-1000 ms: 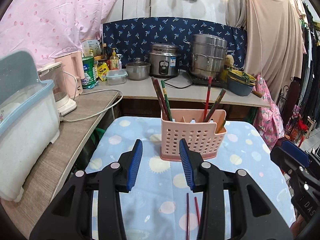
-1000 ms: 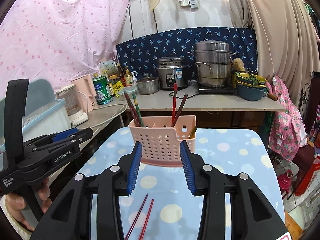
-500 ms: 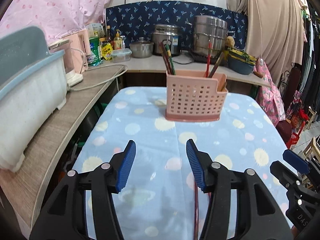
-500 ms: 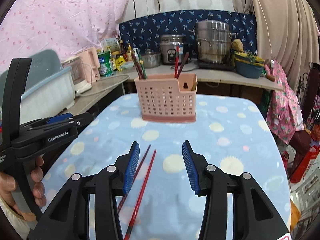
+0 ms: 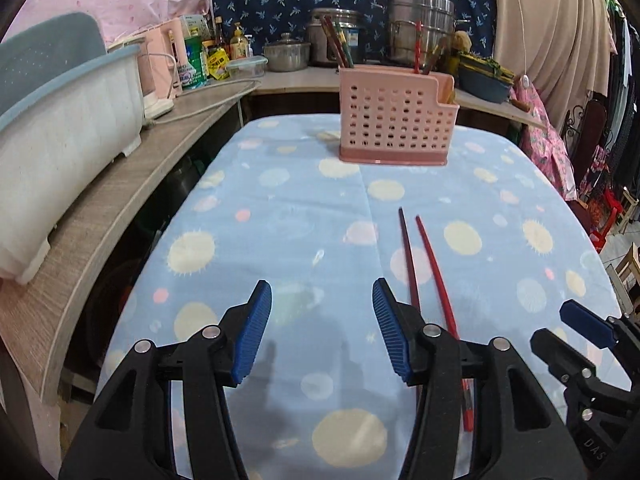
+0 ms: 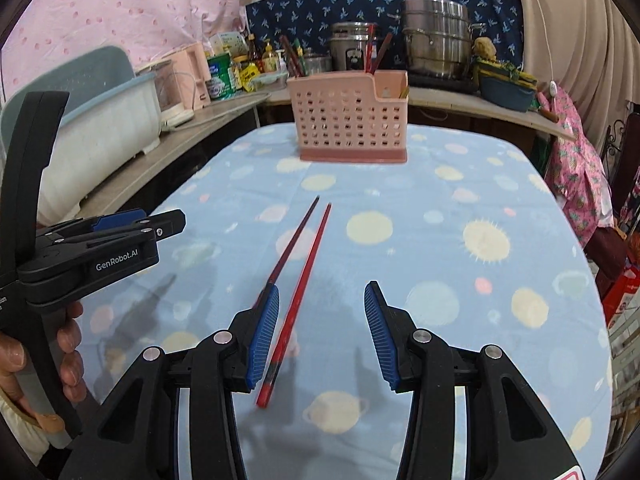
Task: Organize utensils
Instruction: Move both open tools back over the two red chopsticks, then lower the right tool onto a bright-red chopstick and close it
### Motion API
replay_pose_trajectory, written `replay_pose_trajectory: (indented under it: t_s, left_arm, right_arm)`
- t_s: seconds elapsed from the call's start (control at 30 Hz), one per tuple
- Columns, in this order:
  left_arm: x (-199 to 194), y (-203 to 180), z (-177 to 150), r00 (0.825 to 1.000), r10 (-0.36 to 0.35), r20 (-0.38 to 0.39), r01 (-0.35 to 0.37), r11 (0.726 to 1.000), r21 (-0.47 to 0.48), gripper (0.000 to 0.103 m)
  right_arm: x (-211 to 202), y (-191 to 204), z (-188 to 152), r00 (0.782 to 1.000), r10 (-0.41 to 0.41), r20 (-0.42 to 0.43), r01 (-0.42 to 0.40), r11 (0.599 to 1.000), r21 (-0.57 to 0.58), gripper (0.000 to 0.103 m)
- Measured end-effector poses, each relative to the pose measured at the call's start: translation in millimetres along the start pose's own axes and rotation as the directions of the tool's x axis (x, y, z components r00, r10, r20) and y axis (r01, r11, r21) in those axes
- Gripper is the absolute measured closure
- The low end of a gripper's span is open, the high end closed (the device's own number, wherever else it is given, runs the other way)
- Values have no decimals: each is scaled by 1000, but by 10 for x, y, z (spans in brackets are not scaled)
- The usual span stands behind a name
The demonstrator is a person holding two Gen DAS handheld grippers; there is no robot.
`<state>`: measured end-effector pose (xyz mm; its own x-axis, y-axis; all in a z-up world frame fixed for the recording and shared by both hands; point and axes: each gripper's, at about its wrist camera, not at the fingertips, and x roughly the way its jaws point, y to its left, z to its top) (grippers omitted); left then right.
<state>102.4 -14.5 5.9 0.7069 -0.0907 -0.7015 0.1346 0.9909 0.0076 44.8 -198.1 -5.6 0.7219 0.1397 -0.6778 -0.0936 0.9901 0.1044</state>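
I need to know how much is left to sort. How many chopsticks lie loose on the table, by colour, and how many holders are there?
Bright red chopstick lying on the blue dotted tablecloth: 1
Dark maroon chopstick lying beside it: 1
Pink perforated plastic utensil holder: 1
Total: 3, two loose chopsticks and one holder.

Black hand-held gripper (image 6: 318, 330), ribbed blue pads (image 6: 264, 332), silver screws.
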Motion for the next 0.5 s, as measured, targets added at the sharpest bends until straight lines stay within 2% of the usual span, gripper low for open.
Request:
replay_pose_trajectory:
  t_s: [0.23,0.5]
  left_arm:
    - [27,9,-168,1000,4,-29,-4,1000,3,53]
    - [50,22,-283,999,3,-50,-3,1000,4,53]
  right_arm:
    - [131,118,-238,998,19,-55,-20,1000,-8,59]
    - [231,223,-350,995,38,-88,-39,999,-17,59]
